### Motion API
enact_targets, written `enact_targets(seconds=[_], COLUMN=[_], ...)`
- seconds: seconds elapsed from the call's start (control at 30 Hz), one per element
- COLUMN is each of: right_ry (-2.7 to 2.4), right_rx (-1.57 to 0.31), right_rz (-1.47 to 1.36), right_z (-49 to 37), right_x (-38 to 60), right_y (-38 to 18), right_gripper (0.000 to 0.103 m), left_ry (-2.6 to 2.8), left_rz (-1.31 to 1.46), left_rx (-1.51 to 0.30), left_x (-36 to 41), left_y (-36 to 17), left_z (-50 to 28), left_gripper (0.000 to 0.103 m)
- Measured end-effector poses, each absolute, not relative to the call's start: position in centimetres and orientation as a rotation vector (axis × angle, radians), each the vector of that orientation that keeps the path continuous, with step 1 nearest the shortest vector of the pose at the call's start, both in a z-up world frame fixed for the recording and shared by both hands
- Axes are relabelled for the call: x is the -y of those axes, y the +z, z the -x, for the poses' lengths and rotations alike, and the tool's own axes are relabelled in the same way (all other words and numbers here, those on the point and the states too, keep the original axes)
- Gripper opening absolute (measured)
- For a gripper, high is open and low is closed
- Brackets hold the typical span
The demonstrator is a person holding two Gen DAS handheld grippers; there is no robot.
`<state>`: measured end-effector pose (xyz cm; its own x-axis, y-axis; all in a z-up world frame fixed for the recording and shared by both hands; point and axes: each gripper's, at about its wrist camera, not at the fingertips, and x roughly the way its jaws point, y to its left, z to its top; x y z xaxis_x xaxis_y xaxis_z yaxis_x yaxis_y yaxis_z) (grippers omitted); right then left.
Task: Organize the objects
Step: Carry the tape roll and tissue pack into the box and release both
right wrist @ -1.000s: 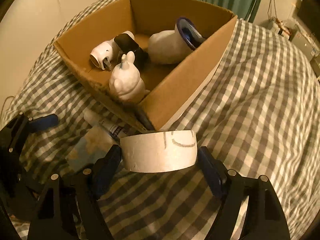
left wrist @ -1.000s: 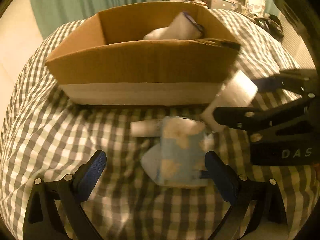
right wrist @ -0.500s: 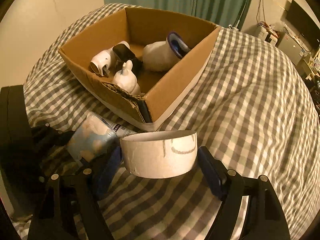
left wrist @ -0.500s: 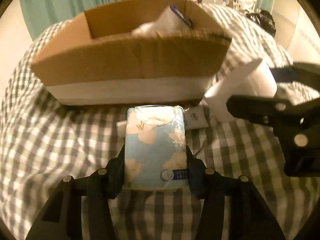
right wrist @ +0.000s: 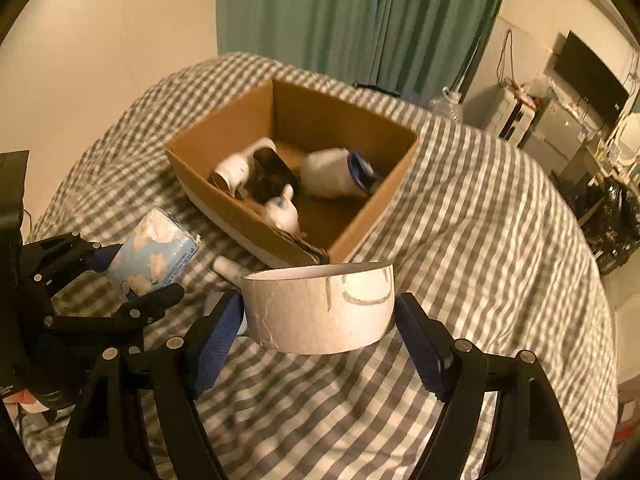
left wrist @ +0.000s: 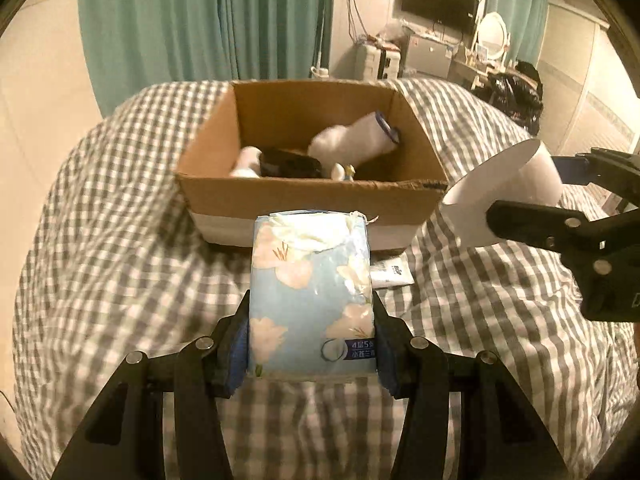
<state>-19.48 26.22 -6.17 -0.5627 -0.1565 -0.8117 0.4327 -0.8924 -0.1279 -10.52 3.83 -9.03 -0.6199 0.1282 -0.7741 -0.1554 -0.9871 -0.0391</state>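
My left gripper [left wrist: 310, 344] is shut on a light blue tissue pack [left wrist: 310, 296] with a flower print and holds it above the checked bedspread, in front of the cardboard box [left wrist: 308, 196]. It also shows in the right wrist view [right wrist: 154, 256]. My right gripper [right wrist: 320, 340] is shut on a white tape roll [right wrist: 320, 308] and holds it up near the box's front right corner; the roll also shows in the left wrist view [left wrist: 502, 196]. The box [right wrist: 236, 216] holds a white roll, a black object, a small white figure and a white bottle with a blue cap.
A white tube [left wrist: 390, 272] lies on the bedspread just in front of the box; it also shows in the right wrist view [right wrist: 226, 266]. Green curtains [left wrist: 208, 24] hang behind the bed. A TV, cabinets and a mirror stand at the far right.
My left gripper closed on the tissue pack and lifted it off the bed. Both grippers have risen, so the inside of the box now shows in the left view.
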Motion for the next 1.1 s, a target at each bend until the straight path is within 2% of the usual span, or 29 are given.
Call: enact_targets(seconds=[0.43,0.63,0.9,1.1], right_ry=[-2.511,-2.5,-2.568,-2.614], right_rx=[-0.498,-0.46,-0.336,-0.229], right_rz=[-1.076,-1.01,-0.997,-1.054], right_z=[15.0,14.3,17.4,23.1], right_x=[-20.2,-19.6,-21.9,-22.1], right_y=[0.6,0.8,1.7,0.5], right_gripper=[0.078,0.078,0.078,0.078], left_ry=[2.822,2.873,2.8,2.685], left_rz=[1.149,1.117,1.068,1.093], left_rx=[-0.047,-0.085,-0.181,-0.189], left_x=[1.6,1.5,-1.9,-2.2], left_y=[-2.6,-1.1,-0.4,-2.6], left_z=[8.2,8.6,14.7,22.5], left_gripper=[0.053,0.053,0.053,0.053])
